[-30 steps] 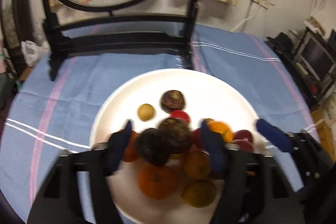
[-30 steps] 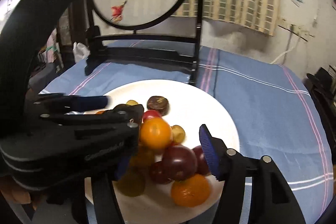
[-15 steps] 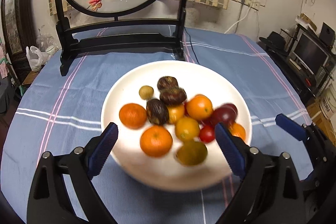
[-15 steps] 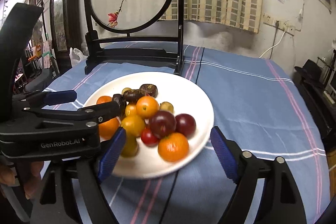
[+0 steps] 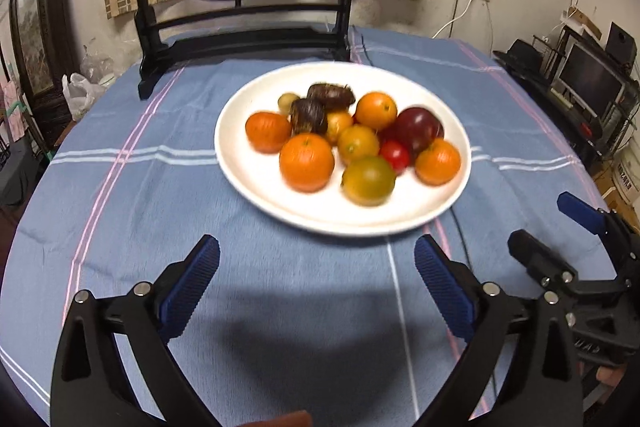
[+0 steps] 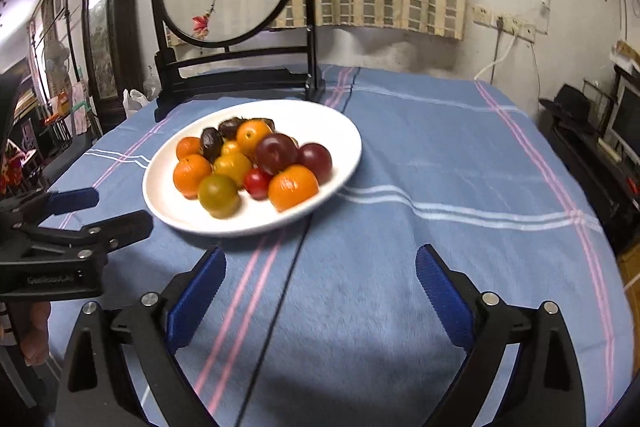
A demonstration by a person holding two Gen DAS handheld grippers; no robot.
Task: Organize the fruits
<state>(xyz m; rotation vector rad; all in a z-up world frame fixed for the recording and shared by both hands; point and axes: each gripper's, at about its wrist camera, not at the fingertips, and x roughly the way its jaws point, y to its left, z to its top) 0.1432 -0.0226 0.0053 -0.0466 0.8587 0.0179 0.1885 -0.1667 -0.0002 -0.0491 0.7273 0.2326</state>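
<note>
Grippers [image 5: 316, 263] opening — fruit plate [image 5: 240, 163] ahead.

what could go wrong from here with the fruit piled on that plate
1. The fruits sit heaped and touching on the white plate; nudging one, like the green-yellow fruit at the front, might roll others off.
2. A black cable runs under the plate's near edge; the right gripper, jaws opening and empty, may snag it.

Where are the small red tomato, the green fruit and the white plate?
small red tomato [image 5: 395, 155], left wrist view, its middle.
green fruit [image 6: 219, 195], right wrist view, its middle.
white plate [image 5: 256, 183], left wrist view, bare inner surface.
</note>
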